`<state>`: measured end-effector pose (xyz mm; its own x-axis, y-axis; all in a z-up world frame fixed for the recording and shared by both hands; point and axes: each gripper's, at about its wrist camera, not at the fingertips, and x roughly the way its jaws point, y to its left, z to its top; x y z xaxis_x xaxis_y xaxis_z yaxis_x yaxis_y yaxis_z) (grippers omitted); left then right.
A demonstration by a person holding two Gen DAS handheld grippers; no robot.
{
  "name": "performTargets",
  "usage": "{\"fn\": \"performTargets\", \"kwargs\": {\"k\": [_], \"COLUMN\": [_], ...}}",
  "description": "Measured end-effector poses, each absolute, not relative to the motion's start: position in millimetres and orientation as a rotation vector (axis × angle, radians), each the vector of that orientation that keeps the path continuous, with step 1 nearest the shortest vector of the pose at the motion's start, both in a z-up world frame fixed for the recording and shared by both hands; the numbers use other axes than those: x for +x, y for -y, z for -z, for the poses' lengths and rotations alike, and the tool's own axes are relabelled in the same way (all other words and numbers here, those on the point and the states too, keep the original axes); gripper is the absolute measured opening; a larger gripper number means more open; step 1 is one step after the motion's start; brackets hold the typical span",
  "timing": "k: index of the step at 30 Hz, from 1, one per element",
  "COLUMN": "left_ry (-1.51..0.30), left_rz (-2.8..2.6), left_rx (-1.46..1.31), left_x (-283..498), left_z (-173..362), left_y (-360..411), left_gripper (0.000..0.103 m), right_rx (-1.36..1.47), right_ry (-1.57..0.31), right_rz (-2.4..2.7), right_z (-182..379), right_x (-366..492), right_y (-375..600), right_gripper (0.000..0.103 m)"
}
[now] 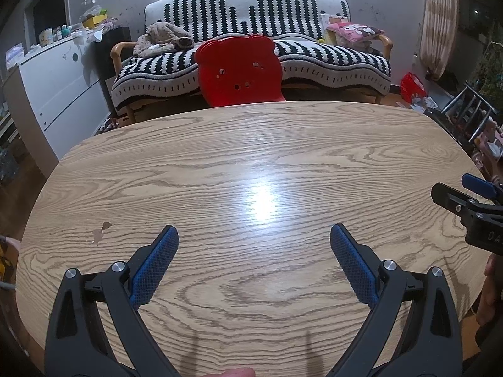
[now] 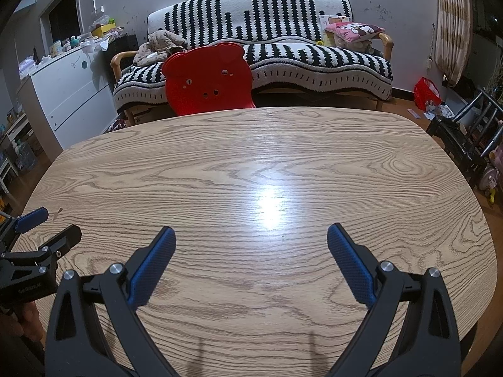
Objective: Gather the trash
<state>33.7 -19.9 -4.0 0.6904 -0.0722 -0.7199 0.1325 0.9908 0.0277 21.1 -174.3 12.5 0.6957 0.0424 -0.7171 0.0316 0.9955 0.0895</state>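
Observation:
My left gripper (image 1: 254, 234) is open and empty, held low over the near part of a wooden oval table (image 1: 220, 157). My right gripper (image 2: 251, 234) is open and empty too, over the same table (image 2: 220, 163). Each gripper shows at the edge of the other's view: the right one at the far right of the left wrist view (image 1: 471, 201), the left one at the far left of the right wrist view (image 2: 41, 229). No trash shows on the tabletop. A small chipped brown mark (image 1: 101, 232) sits on the table's left side.
A red bear-shaped chair (image 1: 240, 70) stands behind the table's far edge. Behind it is a black-and-white striped sofa (image 1: 330, 59) with cushions. A white dresser (image 1: 59, 94) stands at the left. A red bag (image 2: 426, 92) and papers lie on the floor at right, near a black chair (image 2: 462, 138).

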Motion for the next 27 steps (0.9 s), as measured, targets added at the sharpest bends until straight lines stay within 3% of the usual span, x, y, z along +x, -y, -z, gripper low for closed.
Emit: {"fn": "performTargets", "kwargs": {"k": [27], "left_ry": [-0.785], "left_rz": [0.126], "left_rx": [0.098], "left_x": [33.8], "left_z": [-1.4], "left_y": [19.1], "left_gripper": [0.094], "right_rx": [0.095], "right_ry": [-0.801], "right_rz": [-0.006], "right_z": [-12.3], "right_x": [20.3], "right_y": [175.2], "right_gripper": [0.094]}}
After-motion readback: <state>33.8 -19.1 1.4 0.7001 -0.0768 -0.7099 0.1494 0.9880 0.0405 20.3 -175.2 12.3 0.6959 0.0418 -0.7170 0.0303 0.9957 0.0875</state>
